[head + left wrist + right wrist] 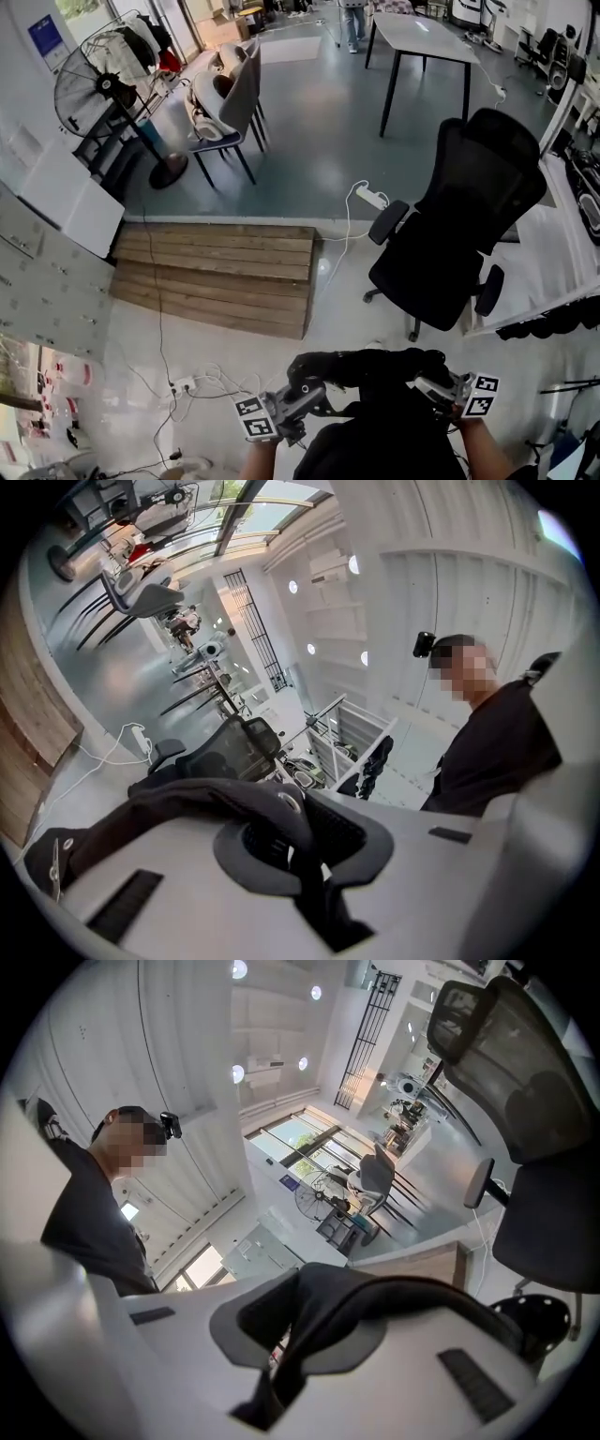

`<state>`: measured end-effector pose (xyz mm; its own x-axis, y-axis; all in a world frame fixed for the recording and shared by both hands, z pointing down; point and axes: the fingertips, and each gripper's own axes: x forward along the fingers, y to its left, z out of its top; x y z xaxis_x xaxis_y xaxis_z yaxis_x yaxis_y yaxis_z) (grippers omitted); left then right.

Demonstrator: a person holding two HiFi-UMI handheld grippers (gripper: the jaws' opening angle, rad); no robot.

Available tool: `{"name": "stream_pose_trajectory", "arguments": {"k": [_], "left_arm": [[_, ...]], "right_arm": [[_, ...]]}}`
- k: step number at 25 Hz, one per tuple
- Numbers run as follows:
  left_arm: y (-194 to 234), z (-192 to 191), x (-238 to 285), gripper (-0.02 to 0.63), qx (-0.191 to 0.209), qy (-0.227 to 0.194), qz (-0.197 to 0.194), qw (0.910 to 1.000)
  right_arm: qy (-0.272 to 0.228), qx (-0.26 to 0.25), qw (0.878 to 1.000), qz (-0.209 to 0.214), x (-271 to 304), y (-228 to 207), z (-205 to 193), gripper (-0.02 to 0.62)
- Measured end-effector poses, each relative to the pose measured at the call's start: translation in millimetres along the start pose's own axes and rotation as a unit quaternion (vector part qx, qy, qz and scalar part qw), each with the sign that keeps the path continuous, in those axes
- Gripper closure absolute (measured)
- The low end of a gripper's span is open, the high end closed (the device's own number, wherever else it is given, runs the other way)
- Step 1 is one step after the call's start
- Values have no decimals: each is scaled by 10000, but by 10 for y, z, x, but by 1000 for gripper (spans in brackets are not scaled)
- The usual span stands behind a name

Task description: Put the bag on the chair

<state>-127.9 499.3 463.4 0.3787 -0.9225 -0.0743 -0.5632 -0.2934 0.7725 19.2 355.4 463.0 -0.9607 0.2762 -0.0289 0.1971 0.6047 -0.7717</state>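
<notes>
Left tool [309,401] and right tool [433,386] each clamp the bag [370,366] by a strap; best carry it level over the chair [427,272] at mid-right, then lower.

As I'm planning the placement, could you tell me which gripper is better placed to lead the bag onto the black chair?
The right gripper. Both grip the bag, but the black chair stands ahead on the right, nearer it than the left gripper, so it should probably lead.
</notes>
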Motion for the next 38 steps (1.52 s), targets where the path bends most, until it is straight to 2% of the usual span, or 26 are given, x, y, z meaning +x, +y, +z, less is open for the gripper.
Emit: {"name": "stream_pose_trajectory", "arguments": {"k": [7, 14, 21, 27, 38], "left_arm": [[589, 595, 667, 575, -42, 411, -29, 9991], [871, 982, 1376, 575, 39, 707, -196, 9973], [1102, 1179, 1970, 575, -51, 889, -340, 9954], [1271, 1317, 2427, 575, 33, 1107, -406, 9930], [1437, 1317, 3219, 575, -130, 1755, -998, 9793]], "right_arm": [[-45, 27, 9998, -179, 104, -436, 537, 572], [-328, 199, 9988, -297, 10, -885, 1097, 572], [-627, 148, 9970, -441, -144, -1294, 1537, 572], [-870, 15, 9941, -642, -308, -1498, 1794, 572], [-1559, -88, 9779, -1387, -745, -1828, 2188, 572]]}}
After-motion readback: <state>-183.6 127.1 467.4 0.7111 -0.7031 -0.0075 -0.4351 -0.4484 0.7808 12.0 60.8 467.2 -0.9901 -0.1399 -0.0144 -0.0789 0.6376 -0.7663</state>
